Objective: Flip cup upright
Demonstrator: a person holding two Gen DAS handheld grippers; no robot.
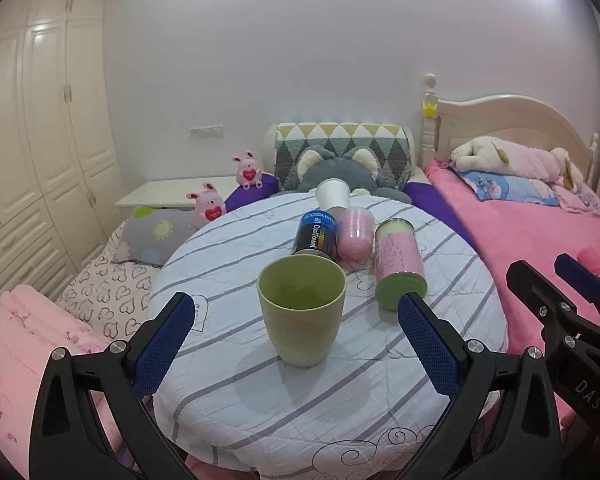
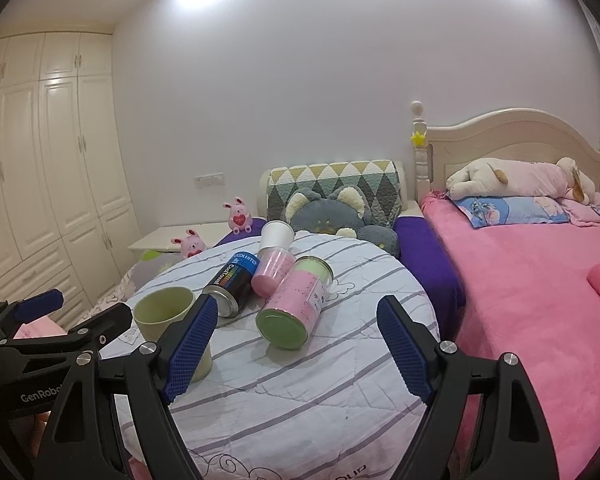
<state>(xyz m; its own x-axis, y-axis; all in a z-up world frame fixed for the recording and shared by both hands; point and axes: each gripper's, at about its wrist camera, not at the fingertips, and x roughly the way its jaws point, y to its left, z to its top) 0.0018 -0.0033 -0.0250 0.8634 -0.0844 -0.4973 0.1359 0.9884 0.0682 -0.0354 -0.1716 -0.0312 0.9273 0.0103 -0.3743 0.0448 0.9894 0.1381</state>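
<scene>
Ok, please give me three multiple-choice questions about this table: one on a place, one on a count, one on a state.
1. Where does the green cup stand relative to the lying containers?
A. Behind them
B. In front of them, nearer the cameras
C. On top of them

2. How many containers lie on their sides on the round table?
A. Two
B. Four
C. Six

3. In what state is the green cup?
A. Upright, mouth up
B. Upside down
C. On its side

Answers:
1. B, since it sits between the left gripper fingers, with the others beyond.
2. B: white cup, pink cup, black can, pink-and-green can.
3. A, its open rim faces up and both grippers are open.
</scene>
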